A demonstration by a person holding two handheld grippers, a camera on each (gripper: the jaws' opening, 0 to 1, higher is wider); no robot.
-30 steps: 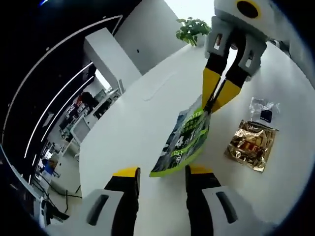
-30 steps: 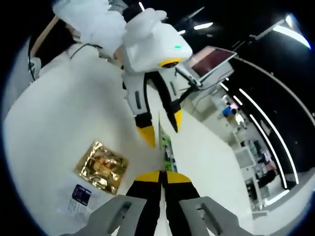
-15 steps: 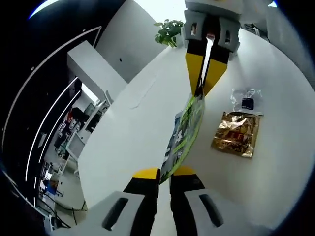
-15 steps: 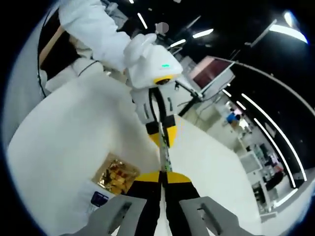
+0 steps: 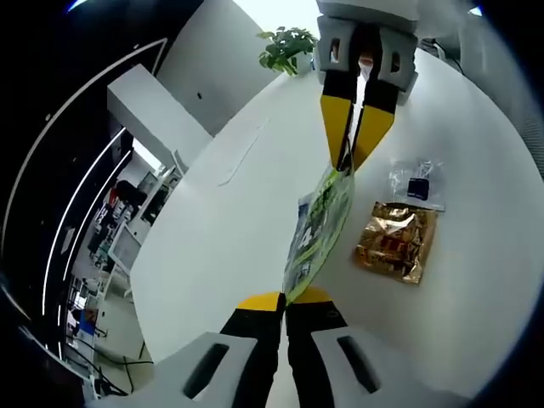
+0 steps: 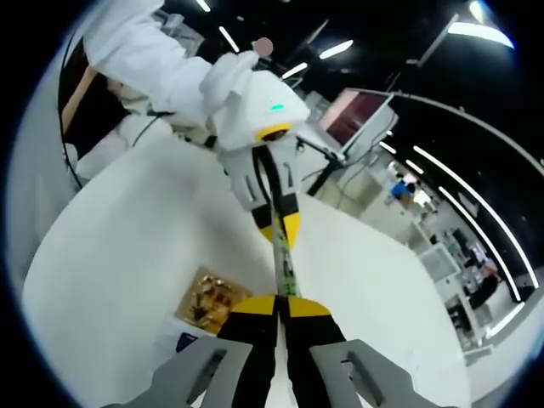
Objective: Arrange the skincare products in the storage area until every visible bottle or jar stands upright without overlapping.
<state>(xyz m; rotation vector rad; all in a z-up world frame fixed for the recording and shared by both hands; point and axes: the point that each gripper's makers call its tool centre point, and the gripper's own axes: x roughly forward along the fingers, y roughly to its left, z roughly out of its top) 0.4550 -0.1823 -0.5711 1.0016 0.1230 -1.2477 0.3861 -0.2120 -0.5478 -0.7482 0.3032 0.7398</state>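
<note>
Grippers now share the green sachet (image 5: pixel 319 223): left gripper (image 5: pixel 284 303), open a second ago, pinches its 6 o'clock end, right gripper (image 5: pixel 350 151) its 12 o'clock end, above the table (image 5: pixel 212 246). No upright placement yet.

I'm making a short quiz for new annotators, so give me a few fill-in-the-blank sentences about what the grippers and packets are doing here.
1. The green packet is pinched at opposite ends by ____ grippers.
2. The gold packet lies flat on the white ____.
3. The clear sachet with the dark label lies beside the ____ packet.
4. A potted ____ stands at the table's far edge.

Missing words: both; table; gold; plant

The left gripper and the right gripper are both shut.
</note>
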